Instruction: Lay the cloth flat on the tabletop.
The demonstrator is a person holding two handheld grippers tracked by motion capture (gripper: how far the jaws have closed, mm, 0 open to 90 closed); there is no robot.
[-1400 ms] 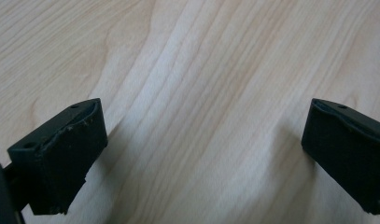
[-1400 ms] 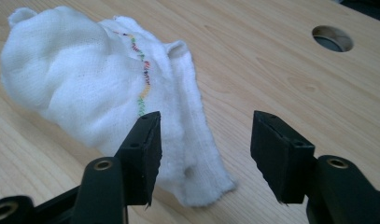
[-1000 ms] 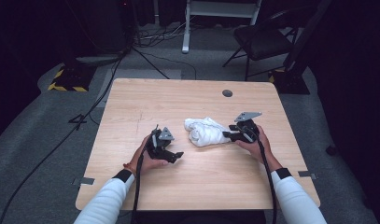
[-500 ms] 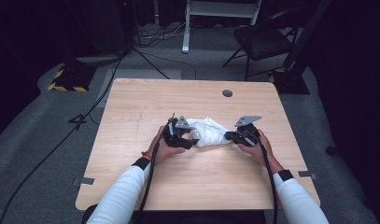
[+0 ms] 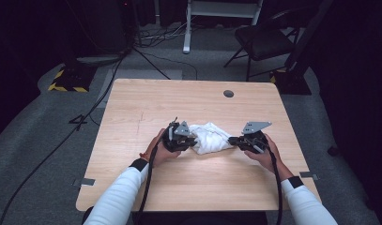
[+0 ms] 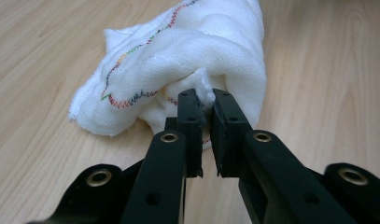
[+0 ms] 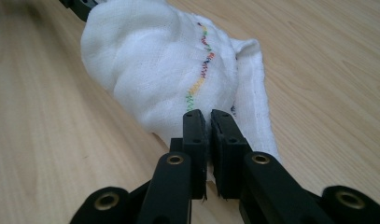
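Your left claw (image 5: 194, 140) has just been closing and now pinches a fold of the crumpled white gauze cloth with rainbow zigzag stitching (image 5: 211, 138); your right claw (image 5: 232, 139) grips its opposite edge. The cloth lies mid-counter, nearer the front edge of the light wooden counter (image 5: 146, 101), with bare wood all around.

Cloth (image 7: 169, 60) edge hidden between the tongs (image 7: 205, 122)

Cloth (image 5: 210, 137) on table (image 5: 146, 108), between left tool (image 5: 194, 140) and right tool (image 5: 232, 139).
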